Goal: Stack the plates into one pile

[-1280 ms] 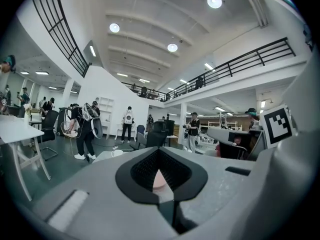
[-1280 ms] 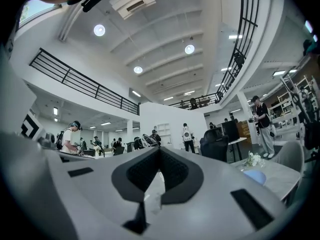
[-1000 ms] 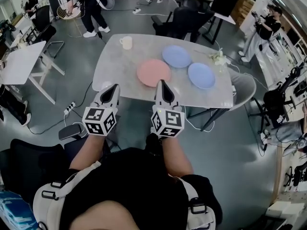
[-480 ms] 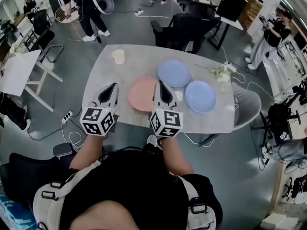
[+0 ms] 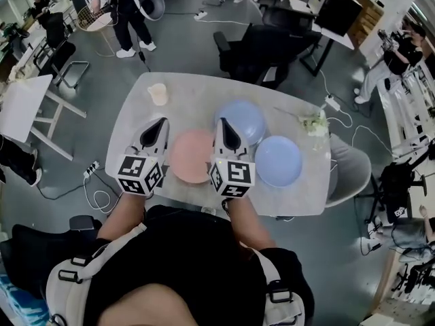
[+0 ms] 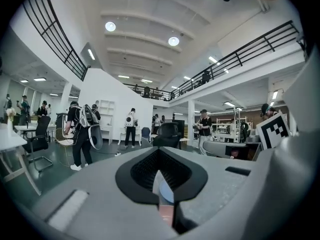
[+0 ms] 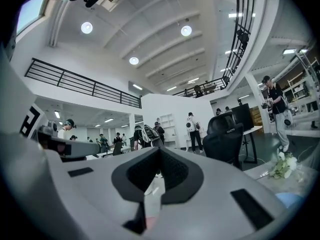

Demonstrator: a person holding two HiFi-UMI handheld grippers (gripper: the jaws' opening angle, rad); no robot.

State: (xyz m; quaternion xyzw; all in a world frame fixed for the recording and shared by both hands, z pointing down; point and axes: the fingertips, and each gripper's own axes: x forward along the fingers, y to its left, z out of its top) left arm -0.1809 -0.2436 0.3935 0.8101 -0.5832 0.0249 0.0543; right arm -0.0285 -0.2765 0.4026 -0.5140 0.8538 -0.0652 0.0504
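Note:
In the head view a pink plate (image 5: 190,157) lies on the near half of the grey table (image 5: 136,117). One blue plate (image 5: 245,118) sits behind it and a second blue plate (image 5: 279,160) lies to its right. All three rest apart and flat. My left gripper (image 5: 160,123) hovers just left of the pink plate, jaws together and empty. My right gripper (image 5: 223,124) hovers over the gap between the pink plate and the far blue plate, also shut and empty. Both gripper views look out level across the room, past closed jaws.
A cream cup (image 5: 158,94) stands at the table's far left. A small bunch of flowers (image 5: 314,123) lies near the right edge, also seen in the right gripper view as flowers (image 7: 284,166). A black chair (image 5: 262,46) stands behind the table, and people stand further off.
The table has come closer beneath me. Both grippers, earlier short of its near edge, now hang over the table beside the pink plate. Their jaws stay shut.

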